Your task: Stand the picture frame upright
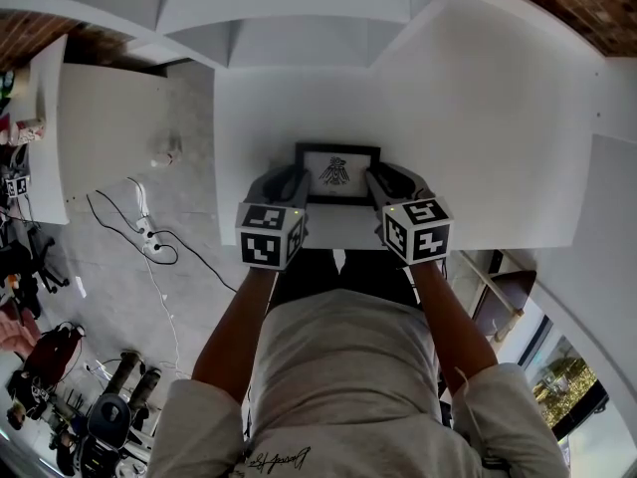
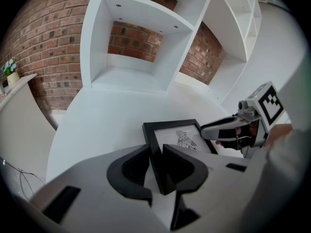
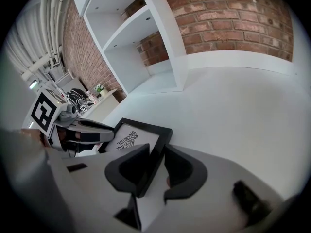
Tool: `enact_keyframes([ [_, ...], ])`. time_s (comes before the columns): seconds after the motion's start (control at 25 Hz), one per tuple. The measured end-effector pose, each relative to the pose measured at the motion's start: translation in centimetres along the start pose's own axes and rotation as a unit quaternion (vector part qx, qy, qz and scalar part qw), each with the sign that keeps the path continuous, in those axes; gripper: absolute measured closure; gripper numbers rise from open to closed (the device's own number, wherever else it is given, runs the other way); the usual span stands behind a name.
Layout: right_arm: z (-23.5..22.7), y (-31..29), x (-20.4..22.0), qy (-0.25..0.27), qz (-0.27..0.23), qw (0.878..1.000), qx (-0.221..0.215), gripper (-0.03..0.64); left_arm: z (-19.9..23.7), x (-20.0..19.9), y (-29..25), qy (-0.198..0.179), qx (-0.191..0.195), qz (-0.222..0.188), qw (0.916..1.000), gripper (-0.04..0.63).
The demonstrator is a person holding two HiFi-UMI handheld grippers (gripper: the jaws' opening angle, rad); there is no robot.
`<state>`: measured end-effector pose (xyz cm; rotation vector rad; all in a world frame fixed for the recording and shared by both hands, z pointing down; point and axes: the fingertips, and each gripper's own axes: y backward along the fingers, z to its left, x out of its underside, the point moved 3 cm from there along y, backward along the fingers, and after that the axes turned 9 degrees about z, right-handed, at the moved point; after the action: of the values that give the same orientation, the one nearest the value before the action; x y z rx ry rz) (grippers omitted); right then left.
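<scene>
Picture frame (image 1: 337,173) lies on the white table (image 1: 488,118), close to the near edge, drawing side up. Left gripper (image 2: 156,153) is clenched on the frame's left bar. Right gripper (image 3: 155,155) is clenched on its right bar. White shelving (image 2: 136,47) stands at the table's far side.

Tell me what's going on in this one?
A person holds a gripper in each hand over a white table. A black picture frame appears to lie flat on it near the front edge, print facing up. The left gripper has the frame's left side between its jaws, and the right gripper has the right side. Both look closed on it. The frame is not yet upright.
</scene>
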<state>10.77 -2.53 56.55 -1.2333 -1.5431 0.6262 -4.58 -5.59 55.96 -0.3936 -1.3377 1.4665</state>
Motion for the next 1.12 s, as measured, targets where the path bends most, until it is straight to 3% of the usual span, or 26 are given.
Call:
enact_keyframes([
  [0.48,1.0,1.0,-0.6,0.030,-0.022,0.999,0.009,0.511,-0.3,0.0,1.7,-0.003,-0.044,-0.039,0.9983,0.507],
  [1.0,5.4,1.8,-4.9,0.101,-0.055,0.993,-0.013,0.517,2.2,-0.1,6.7,0.029,-0.093,-0.093,0.9909,0.508],
  [1.12,6.4,2.0,-6.1,0.117,-0.064,0.991,-0.016,0.517,2.7,-0.7,8.0,0.019,-0.112,-0.114,0.9871,0.508],
])
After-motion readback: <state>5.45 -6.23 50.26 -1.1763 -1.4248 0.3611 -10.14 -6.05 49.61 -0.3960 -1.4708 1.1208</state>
